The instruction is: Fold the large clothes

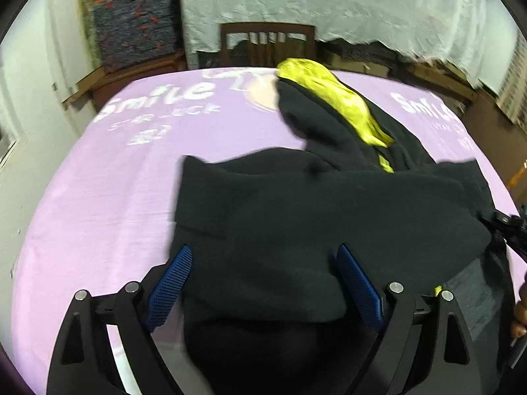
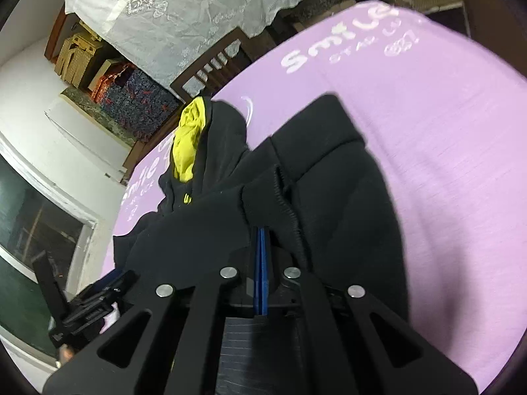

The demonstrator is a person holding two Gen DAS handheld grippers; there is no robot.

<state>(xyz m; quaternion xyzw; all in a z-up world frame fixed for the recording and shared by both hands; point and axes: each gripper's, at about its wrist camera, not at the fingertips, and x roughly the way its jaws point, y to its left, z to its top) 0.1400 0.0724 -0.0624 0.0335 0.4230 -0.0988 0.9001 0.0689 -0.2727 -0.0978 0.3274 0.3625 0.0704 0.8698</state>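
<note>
A black hooded jacket [image 1: 329,204] with a yellow hood lining [image 1: 332,98] lies partly folded on the purple bed sheet [image 1: 108,181]. My left gripper [image 1: 265,256] is open, its blue pads [image 1: 173,283] spread on either side of the jacket's near fold. My right gripper [image 2: 262,230] is shut on a bunched edge of the same jacket [image 2: 346,191], with the fabric draped over the fingers. The yellow lining [image 2: 187,141] shows at the far end in the right wrist view. The right gripper's body shows at the right edge of the left wrist view [image 1: 507,227].
The purple sheet [image 2: 444,131] carries white "Smile" lettering. A dark wooden chair [image 1: 266,46] stands at the bed's far side under a white cloth [image 1: 329,0]. Stacked patterned blankets [image 1: 135,23] sit at the back left. A window [image 2: 29,230] is on the left wall.
</note>
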